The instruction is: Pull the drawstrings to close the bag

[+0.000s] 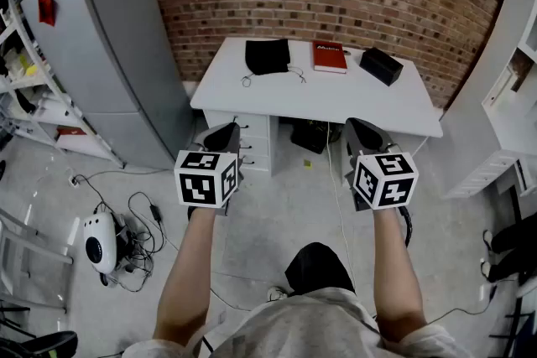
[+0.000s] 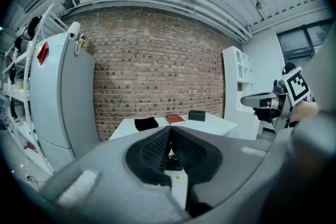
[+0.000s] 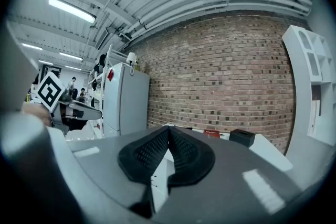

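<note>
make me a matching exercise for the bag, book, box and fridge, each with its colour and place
Things:
1 bag
2 book
3 box
4 fridge

Colour and place, as the head view shows them:
a grey, on the floor left of the table
b red, middle of the table's far edge
c black, table's right part
d black, table's left part

Pairs: 1-d, 2-b, 3-c, 4-a

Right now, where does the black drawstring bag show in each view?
Head view: the black bag lies on the white table, at top centre, left of the red book.
Left gripper view: the bag is left of centre, beside the book.
Right gripper view: I cannot make it out; the book sits right of centre.
Shared landmark: the red book.
</note>
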Action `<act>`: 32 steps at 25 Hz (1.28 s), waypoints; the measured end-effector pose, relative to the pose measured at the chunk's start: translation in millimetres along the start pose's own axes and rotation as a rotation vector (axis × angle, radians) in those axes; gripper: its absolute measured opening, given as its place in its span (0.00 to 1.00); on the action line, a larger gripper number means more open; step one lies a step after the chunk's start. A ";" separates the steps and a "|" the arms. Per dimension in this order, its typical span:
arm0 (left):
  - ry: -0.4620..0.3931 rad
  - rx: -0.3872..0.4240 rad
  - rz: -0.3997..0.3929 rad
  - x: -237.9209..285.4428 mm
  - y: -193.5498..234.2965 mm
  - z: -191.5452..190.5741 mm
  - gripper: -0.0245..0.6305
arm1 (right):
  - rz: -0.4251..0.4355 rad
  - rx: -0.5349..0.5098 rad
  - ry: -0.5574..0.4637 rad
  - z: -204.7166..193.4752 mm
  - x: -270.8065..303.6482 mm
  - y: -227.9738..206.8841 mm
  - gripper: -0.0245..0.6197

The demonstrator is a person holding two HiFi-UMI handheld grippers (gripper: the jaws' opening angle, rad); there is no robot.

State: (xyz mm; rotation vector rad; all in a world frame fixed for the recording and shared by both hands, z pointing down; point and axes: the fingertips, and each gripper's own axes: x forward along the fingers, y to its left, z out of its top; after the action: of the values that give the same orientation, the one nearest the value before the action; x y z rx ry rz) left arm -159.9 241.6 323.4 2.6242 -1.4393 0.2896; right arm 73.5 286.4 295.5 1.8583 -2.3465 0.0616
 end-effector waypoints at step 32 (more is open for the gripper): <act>-0.008 -0.027 0.048 166.3 52.5 29.2 0.25 | 0.108 0.007 0.008 -10.1 172.5 -75.4 0.24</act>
State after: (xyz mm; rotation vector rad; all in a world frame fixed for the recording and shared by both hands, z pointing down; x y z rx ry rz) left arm -113.9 71.2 334.8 2.5759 -1.4997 0.2627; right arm 109.1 103.7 325.3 1.7301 -2.4420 0.0890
